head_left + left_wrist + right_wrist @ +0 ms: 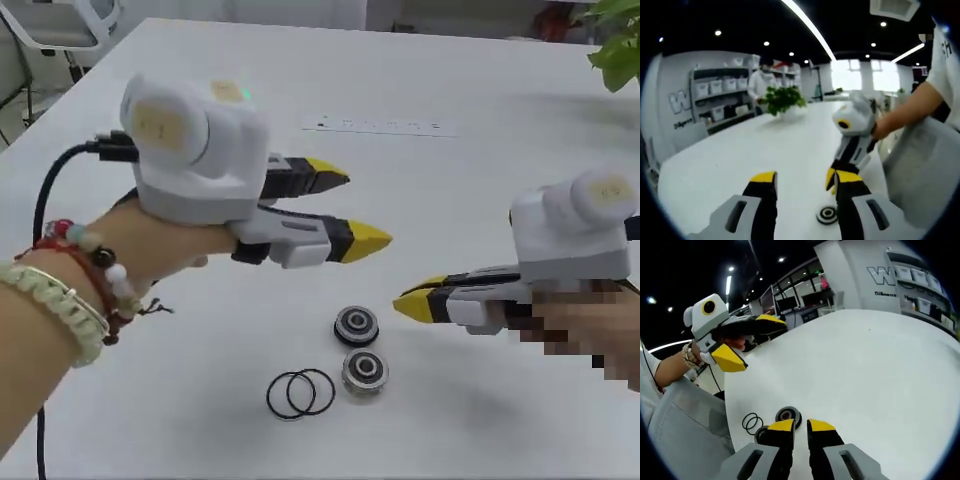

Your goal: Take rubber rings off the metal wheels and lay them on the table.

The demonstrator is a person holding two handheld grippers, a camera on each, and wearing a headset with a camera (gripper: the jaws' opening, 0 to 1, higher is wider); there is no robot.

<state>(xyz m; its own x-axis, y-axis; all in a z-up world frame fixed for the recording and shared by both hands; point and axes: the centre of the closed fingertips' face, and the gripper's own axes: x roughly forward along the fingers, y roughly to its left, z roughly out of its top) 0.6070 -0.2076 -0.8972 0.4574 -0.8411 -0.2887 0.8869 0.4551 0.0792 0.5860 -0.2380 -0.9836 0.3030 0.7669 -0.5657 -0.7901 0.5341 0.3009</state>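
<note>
Your left gripper (358, 210) hovers above the surface (480, 200), well in from its left edge, with its yellow-tipped fingers (365, 238) spread wide and nothing between them. Its own view shows the same wide gap at the left gripper (805, 180), and one metal wheel (827, 215) lies flat on the surface below that gap. Your right gripper (408, 302) comes in from the right edge side, tips pointing toward the left gripper. Its fingers (782, 426) are drawn narrow, with only a slim gap between them, and they hold nothing. Both metal wheels (356, 325) lie flat, one just beyond the other (365, 370), between and below the two sets of tips, on the part of the surface nearest you. Two black rubber rings (300, 393) lie flat on the surface, overlapping each other, just beside the nearer wheel on its left and apart from both grippers. In the right gripper view, the rings (752, 422) sit left of the wheels (788, 415), and the nearer wheel is partly hidden behind the right gripper (801, 427). I cannot tell whether either wheel carries another ring. A pale printed strip (380, 125) lies toward the far edge, and a green plant (620, 45) stands at the far right corner.
</note>
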